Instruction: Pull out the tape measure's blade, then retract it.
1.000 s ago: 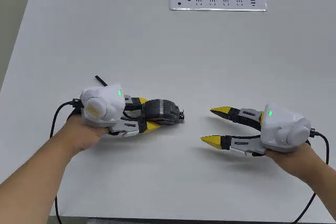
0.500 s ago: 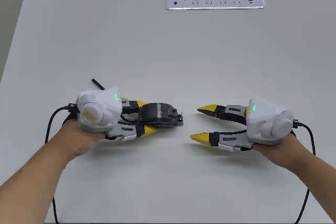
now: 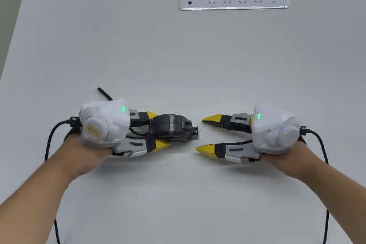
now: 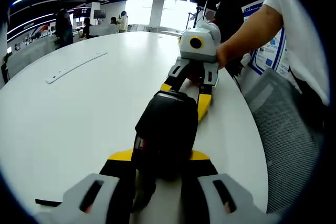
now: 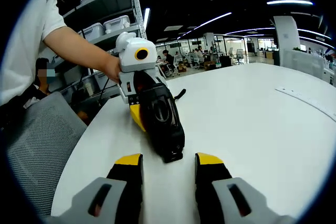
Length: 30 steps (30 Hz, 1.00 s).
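Head view, left gripper: the left gripper (image 3: 159,130) lies low over the white table (image 3: 171,55). Its yellow-tipped jaws are clamped on the dark tape measure (image 3: 172,127), one jaw on each side of the case.
Head view, right gripper: the right gripper (image 3: 202,134) points at the left one. Its jaws are spread wide and grip nothing.
Head view, tape measure: the case sits on the table between the two grippers, with its blade end turned toward the right gripper. That end is just short of the gap between the right jaw tips, and I cannot tell whether it touches them.
Head view, extras: a white power strip (image 3: 233,0) lies well apart at the far side of the table. A hand wraps each gripper body.
Left gripper view, own jaws: both jaws press the flanks of the tape measure (image 4: 165,129), which stands on edge and runs straight ahead from them.
Left gripper view, beyond: the right gripper faces back from past the case. Its yellow tips straddle the far end, and how far apart they stand is hard to judge here.
Right gripper view, own jaws: the tips stand well apart with bare table between them. This view shows that spread most plainly.
Right gripper view, tape measure: the blade end of the case (image 5: 160,114) comes down just ahead of the gap and sits centred on it. Behind it are the left gripper's white body and one of its yellow tips against the case's side.
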Tool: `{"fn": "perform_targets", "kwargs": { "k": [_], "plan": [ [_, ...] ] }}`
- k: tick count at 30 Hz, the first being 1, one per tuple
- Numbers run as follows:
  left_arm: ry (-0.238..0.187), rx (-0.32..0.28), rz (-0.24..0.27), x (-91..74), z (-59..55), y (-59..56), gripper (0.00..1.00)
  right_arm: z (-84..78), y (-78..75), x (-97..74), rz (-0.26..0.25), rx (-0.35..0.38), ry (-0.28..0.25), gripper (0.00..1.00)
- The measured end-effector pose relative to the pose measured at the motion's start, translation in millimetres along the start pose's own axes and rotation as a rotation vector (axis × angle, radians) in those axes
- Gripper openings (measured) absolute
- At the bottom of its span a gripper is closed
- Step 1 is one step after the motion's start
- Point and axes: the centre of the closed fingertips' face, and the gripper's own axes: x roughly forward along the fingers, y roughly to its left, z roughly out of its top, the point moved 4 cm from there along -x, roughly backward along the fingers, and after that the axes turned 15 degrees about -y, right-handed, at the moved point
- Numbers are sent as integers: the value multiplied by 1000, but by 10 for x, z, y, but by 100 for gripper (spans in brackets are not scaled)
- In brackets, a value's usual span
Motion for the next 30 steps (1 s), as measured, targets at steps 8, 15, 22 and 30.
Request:
{"fn": "perform_targets", "kwargs": {
  "k": [8,15,22,30],
  "plan": [
    [0,-1,-2,-1,15,-13,30,-13,-27,31,12,-11,5,37],
    [0,-3,-2,-2,25,-21,30,-10,-48,77,30,-27,10,34],
    [2,-1,-1,-4,27,-23,30,-8,-50,101,43,-41,13,30],
    [1,-3,-1,-6,28,-19,30,-23,-55,95,51,-67,23,22]
  ]
}}
